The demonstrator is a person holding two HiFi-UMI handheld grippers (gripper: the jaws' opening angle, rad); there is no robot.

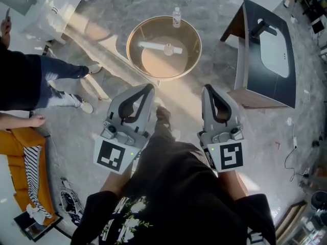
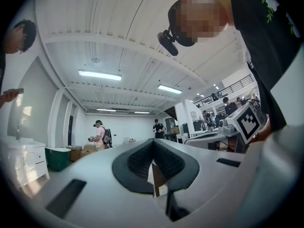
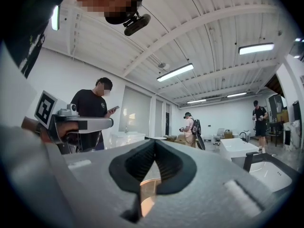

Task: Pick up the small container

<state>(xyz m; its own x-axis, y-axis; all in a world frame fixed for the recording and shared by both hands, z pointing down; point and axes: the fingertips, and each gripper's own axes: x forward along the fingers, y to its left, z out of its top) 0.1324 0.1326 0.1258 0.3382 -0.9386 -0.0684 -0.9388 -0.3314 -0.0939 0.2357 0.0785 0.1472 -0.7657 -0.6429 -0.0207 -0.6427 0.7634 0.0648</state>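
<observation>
Two grippers in the head view, left [image 1: 149,87] and right [image 1: 207,88], held level side by side over grey marbled floor [image 1: 265,137]. Both closed, nothing in them. Small container [image 1: 176,17], a clear capped bottle, stands upright, long axis vertical, at the far rim of the round counter [image 1: 153,63], well ahead of both. Dark sink cabinet [image 1: 253,60] at right.

Left gripper view: left gripper [image 2: 153,140] tips meet, empty. White beamed ceiling, strip lights [image 2: 99,75], open hall.

Right gripper view: right gripper [image 3: 154,140] pressed together, empty. White walls; container not seen.
</observation>
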